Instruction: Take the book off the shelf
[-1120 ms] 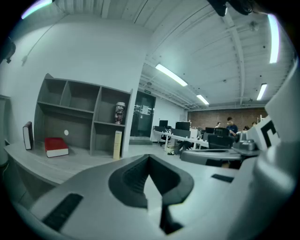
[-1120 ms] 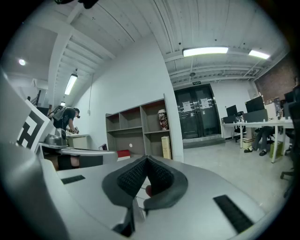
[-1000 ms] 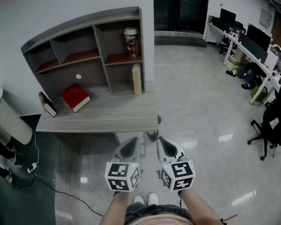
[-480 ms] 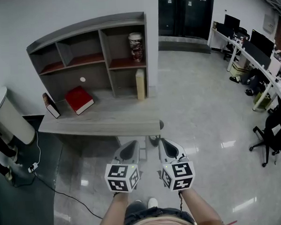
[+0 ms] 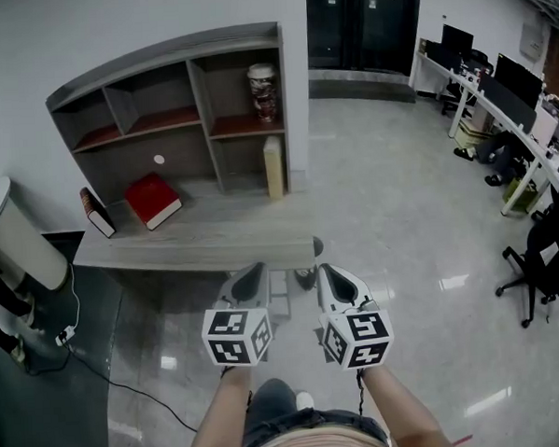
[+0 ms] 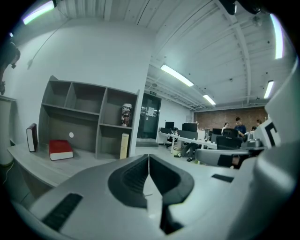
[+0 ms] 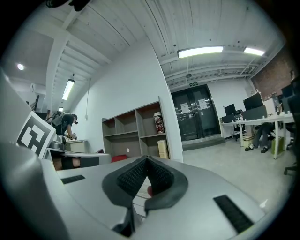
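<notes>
A grey shelf unit (image 5: 161,93) stands on a grey desk (image 5: 215,245) against the white wall. A red book (image 5: 152,199) lies flat in its lower left bay, and a dark book (image 5: 95,212) leans at the desk's left end. A cream book (image 5: 274,168) stands upright in the lower right bay, under a printed can (image 5: 262,93). My left gripper (image 5: 253,272) and right gripper (image 5: 328,272) are both shut and hold nothing, side by side over the floor, short of the desk's front edge. The left gripper view shows the red book (image 6: 61,149) and the cream book (image 6: 124,145) far ahead.
A white cylinder (image 5: 18,232) stands left of the desk, with a cable (image 5: 100,367) running over the floor below it. To the right are glossy floor, office desks with monitors (image 5: 506,84) and a black chair (image 5: 543,251). Dark glass doors (image 5: 362,22) are behind the shelf.
The shelf has shifted a little in the head view. Both grippers have stayed shut, low in front of the desk; the left cube has turned slightly.
</notes>
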`<state>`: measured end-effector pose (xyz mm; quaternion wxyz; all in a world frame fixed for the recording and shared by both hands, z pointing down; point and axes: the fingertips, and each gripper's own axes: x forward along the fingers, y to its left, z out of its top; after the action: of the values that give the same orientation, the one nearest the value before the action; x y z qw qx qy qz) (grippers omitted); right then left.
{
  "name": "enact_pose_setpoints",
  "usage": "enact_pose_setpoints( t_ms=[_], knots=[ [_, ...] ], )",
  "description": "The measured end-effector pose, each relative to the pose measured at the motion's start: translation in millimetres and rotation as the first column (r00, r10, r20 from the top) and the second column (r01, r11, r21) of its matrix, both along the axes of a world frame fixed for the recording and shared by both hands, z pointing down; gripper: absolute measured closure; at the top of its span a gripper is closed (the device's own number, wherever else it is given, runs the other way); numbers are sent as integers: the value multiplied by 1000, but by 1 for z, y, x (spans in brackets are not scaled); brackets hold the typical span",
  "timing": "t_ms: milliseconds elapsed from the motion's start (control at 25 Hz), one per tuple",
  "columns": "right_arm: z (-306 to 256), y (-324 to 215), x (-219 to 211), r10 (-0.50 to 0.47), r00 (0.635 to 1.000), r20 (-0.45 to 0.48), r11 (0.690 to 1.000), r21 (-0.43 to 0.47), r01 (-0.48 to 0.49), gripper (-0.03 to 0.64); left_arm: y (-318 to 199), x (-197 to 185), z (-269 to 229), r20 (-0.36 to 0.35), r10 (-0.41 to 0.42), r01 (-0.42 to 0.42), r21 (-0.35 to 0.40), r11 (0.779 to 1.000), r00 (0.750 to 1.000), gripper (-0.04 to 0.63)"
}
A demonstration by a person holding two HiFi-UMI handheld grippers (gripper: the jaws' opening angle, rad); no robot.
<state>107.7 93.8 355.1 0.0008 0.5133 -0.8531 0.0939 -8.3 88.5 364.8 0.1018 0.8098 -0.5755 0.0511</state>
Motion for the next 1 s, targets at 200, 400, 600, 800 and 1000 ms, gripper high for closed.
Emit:
enact_pose_setpoints(
  t_ms=[200, 400, 600, 800, 1000],
  knots=[
    [2, -12, -3, 2, 1000, -17, 1000, -8, -2, 612, -20, -2, 0, -3, 0, 0, -7, 1000, 1000, 581],
    [11, -38, -2, 34, 999, -16, 999, -38, -34, 612, -50, -6, 9, -5, 12, -12, -29, 1000, 1000, 581],
    [17, -73, -9, 55, 998, -21, 997, -55, -56, 612, -91, -14, 19, -10, 33, -34, -51, 998, 999, 581],
    [22, -121, -23, 74, 997, -30, 994, -74, -76, 612, -142, -27, 25, 5, 46, -45, -64, 997, 999, 580],
    [27, -161, -41, 87, 995, -42, 991, -96, -91, 612, -186, -42, 29, -17, 52, -54, -85, 995, 998, 580]
  ],
)
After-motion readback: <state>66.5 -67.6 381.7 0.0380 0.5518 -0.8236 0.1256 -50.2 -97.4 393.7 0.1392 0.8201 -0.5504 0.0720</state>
